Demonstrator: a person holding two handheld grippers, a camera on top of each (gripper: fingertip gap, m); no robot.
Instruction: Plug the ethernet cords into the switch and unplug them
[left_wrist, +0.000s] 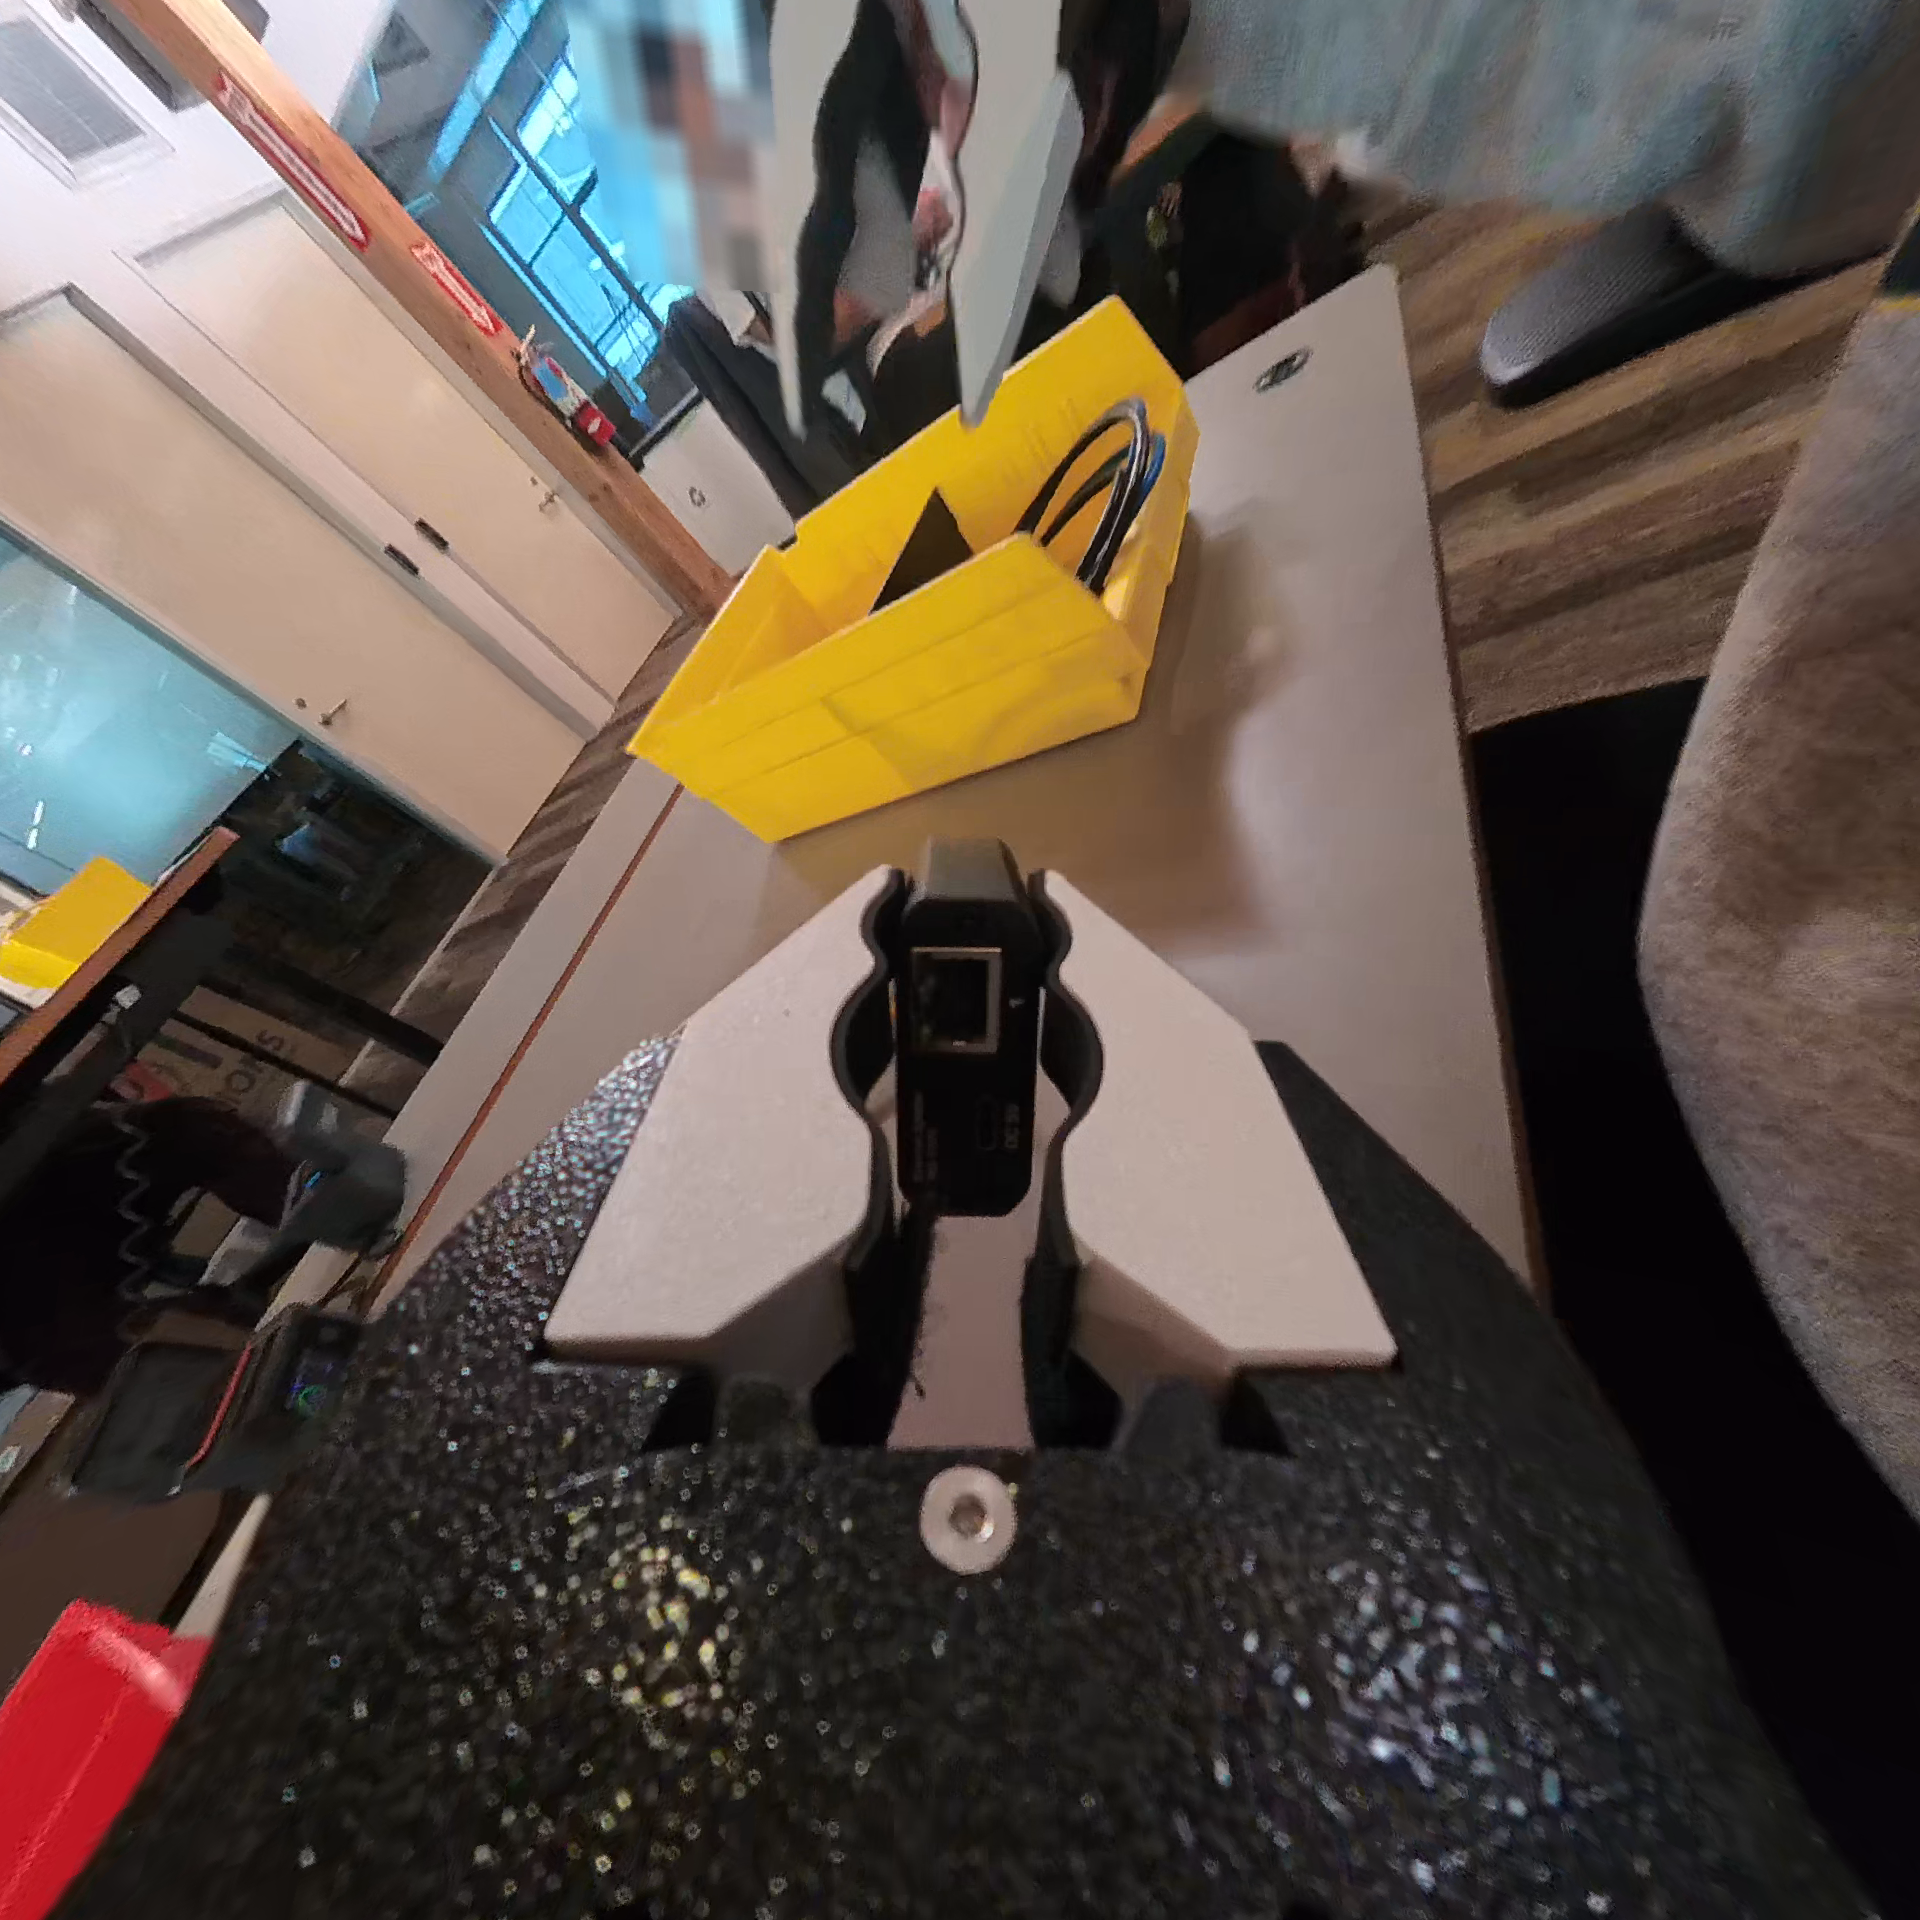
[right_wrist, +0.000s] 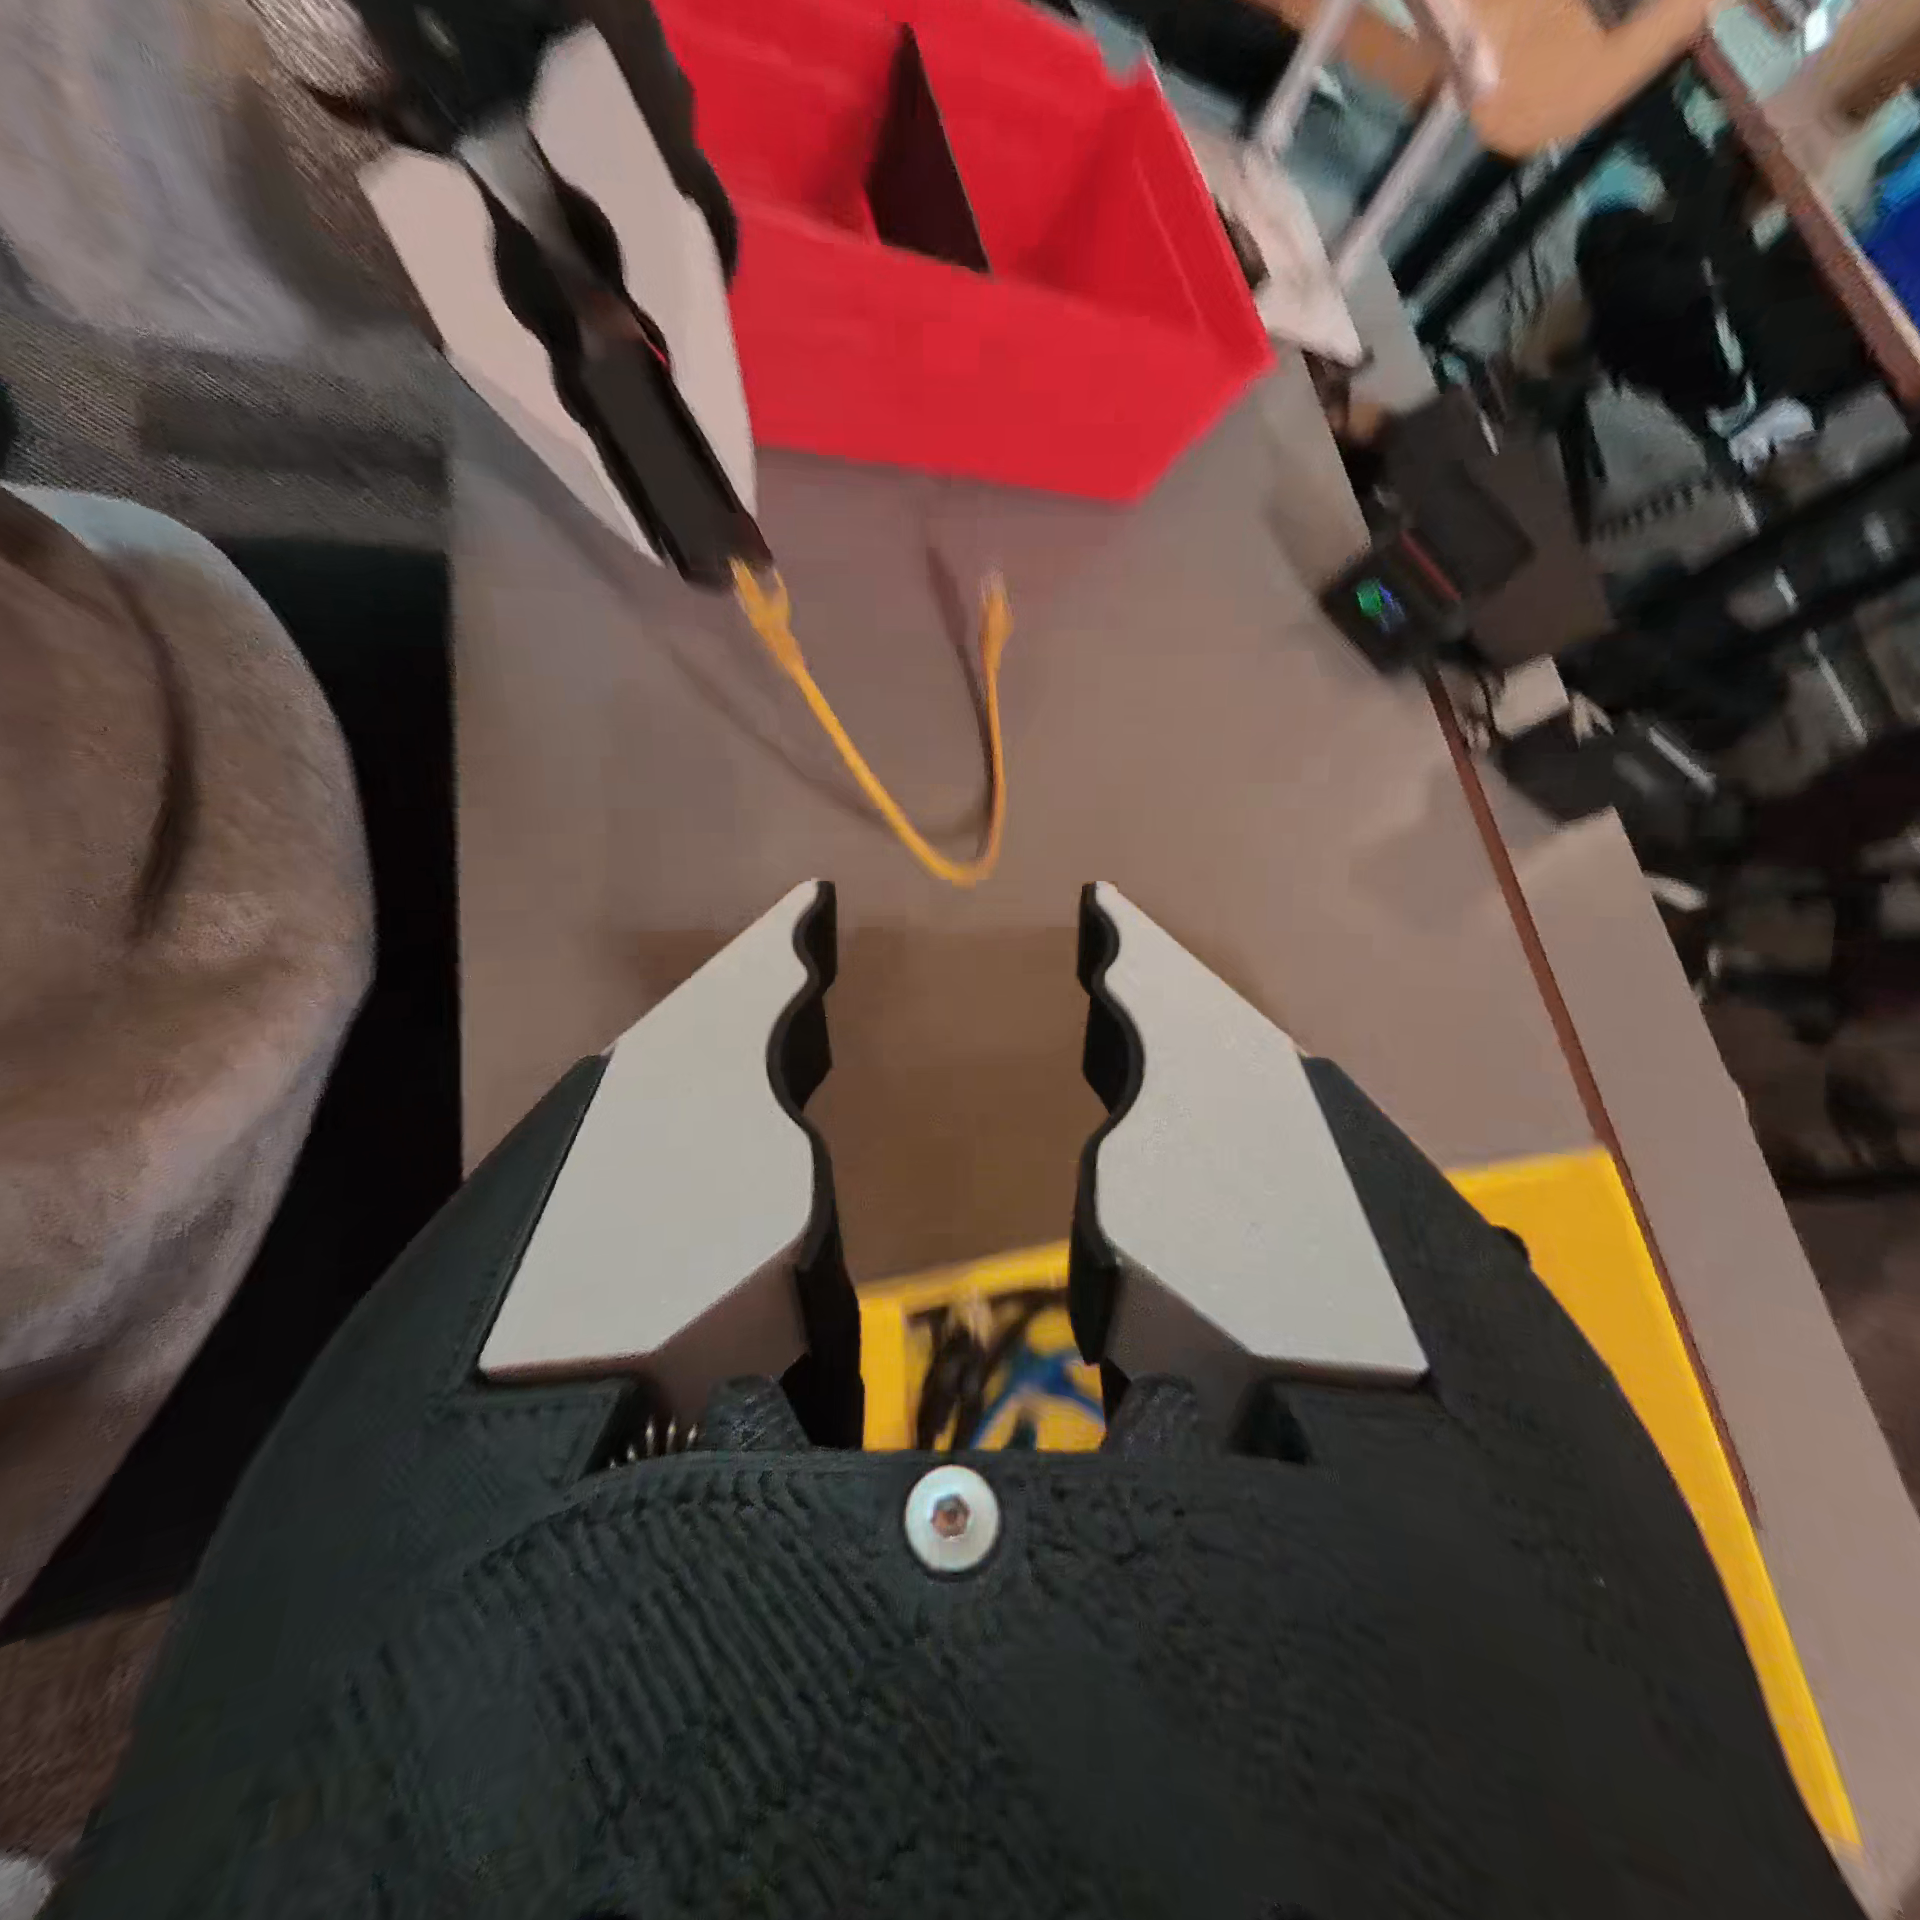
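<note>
My left gripper (left_wrist: 966, 883) is shut on a small black switch (left_wrist: 964, 1049), whose ethernet port faces the camera. In the right wrist view the left gripper (right_wrist: 717, 551) holds the switch (right_wrist: 634, 395) above the table, at upper left. An orange ethernet cord (right_wrist: 894, 800) hangs in a loop, with one end at the switch's lower end. Its other plug (right_wrist: 994, 608) is free. My right gripper (right_wrist: 956, 899) is open and empty, just short of the cord's loop. In the left wrist view it (left_wrist: 888, 421) hovers over the yellow bin.
A yellow bin (left_wrist: 935, 686) with black and blue cords stands on the beige table top (left_wrist: 1299, 831); it also shows under my right gripper (right_wrist: 1558, 1299). A red bin (right_wrist: 987, 343) stands behind the switch. A person's grey clothing (left_wrist: 1787, 935) is close on one side. One gripper's finger ends stand about 15 cm off the other's.
</note>
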